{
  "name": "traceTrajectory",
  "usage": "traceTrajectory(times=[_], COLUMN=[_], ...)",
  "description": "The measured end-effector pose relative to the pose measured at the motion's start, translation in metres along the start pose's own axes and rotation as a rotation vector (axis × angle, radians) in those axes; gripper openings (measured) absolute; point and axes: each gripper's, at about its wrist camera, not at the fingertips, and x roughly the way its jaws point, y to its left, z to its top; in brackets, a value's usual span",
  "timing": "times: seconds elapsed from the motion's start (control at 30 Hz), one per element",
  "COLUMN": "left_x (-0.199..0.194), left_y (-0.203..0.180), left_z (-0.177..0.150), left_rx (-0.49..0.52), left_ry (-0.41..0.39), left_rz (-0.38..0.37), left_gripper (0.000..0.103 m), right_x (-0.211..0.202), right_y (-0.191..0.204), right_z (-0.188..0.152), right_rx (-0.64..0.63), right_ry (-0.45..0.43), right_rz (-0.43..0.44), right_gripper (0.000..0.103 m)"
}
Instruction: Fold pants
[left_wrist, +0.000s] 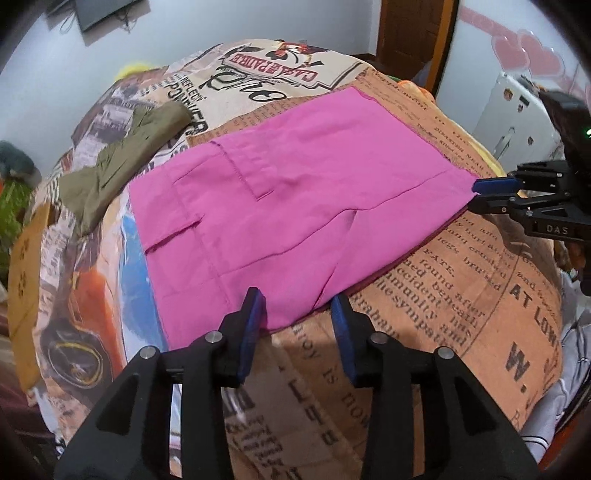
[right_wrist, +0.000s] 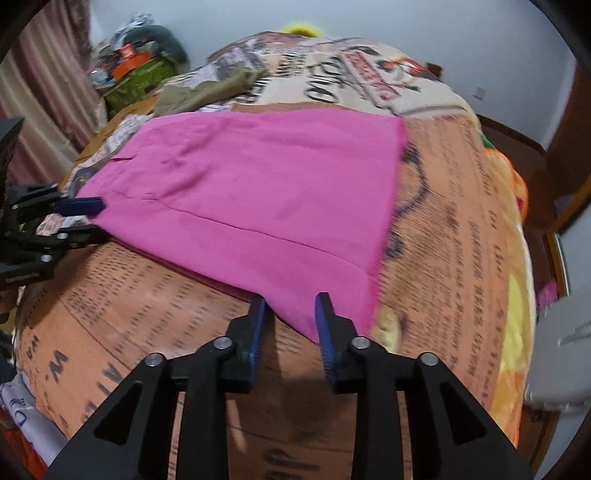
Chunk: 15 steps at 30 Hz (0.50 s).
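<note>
Pink pants (left_wrist: 295, 192) lie folded flat on a bed with a newspaper-print cover (left_wrist: 461, 277). My left gripper (left_wrist: 297, 310) stands open at the near edge of the pants, the pink hem lying loose between its blue pads. My right gripper (right_wrist: 291, 306) is open too, with the near corner of the pants (right_wrist: 258, 184) between its fingers but not pinched. Each gripper shows in the other's view: the right gripper (left_wrist: 476, 195) at the far right corner of the cloth, the left gripper (right_wrist: 101, 219) at its left corner.
An olive garment (left_wrist: 122, 158) lies crumpled at the far left of the bed, beyond the pants. Piled clutter and a curtain (right_wrist: 44, 92) stand past the bed's left side. A wooden door (left_wrist: 413, 33) is behind. The bed cover (right_wrist: 129, 295) drops away at the near edge.
</note>
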Motion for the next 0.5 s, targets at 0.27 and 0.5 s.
traceTrajectory(times=[0.27, 0.5], left_x=[-0.023, -0.051], left_y=[0.013, 0.036], left_z=[-0.009, 0.000], left_rx=[-0.066, -0.146], left_ry=[-0.021, -0.090], left_rz=[-0.004, 0.008], left_gripper=[0.052, 0.053], right_x=[-0.012, -0.042], right_y=[-0.036, -0.023], right_z=[-0.015, -0.002], right_rx=[0.123, 0.137], right_ry=[0.017, -0.084], right_rz=[-0.064, -0.009], right_gripper=[0.032, 0.032])
